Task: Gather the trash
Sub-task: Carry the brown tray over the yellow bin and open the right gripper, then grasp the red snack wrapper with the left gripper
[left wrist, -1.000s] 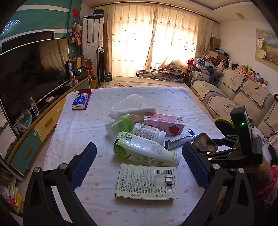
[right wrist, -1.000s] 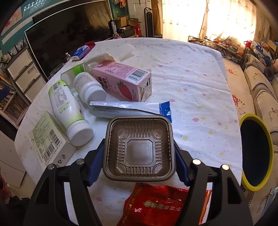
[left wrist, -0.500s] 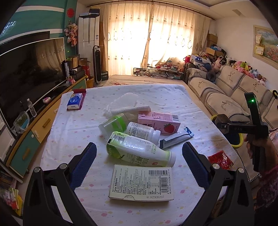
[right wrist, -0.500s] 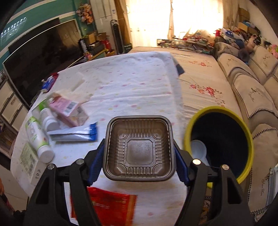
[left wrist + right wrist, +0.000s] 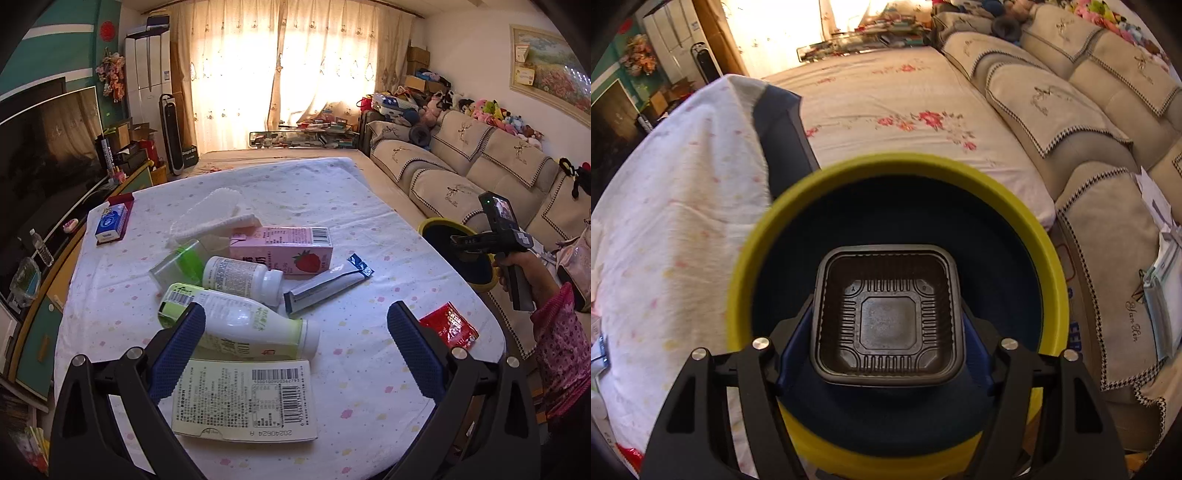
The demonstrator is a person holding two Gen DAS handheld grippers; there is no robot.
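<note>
My right gripper (image 5: 886, 332) is shut on a dark brown square plastic tray (image 5: 886, 314) and holds it right over the mouth of the yellow-rimmed bin (image 5: 812, 184), which has a dark inside. In the left wrist view the bin (image 5: 436, 225) stands by the table's right edge, with the right gripper's body over it. My left gripper (image 5: 295, 350) is open and empty above the table. Below it lie a flat white carton (image 5: 243, 398), a white and green bottle (image 5: 240, 325), a smaller white bottle (image 5: 240, 277), a pink strawberry milk carton (image 5: 284, 251), a silver-blue wrapper (image 5: 325, 284) and a red packet (image 5: 448, 328).
The table has a white dotted cloth (image 5: 295, 192). A clear cup with a green band (image 5: 181, 258), white foam netting (image 5: 210, 221) and a blue tissue pack (image 5: 110, 221) lie further back. A sofa (image 5: 480, 166) runs along the right, a TV (image 5: 44, 147) along the left.
My right gripper has carried the brown tray off the table and over the bin's mouth. My left gripper has drawn slightly back and stayed open.
</note>
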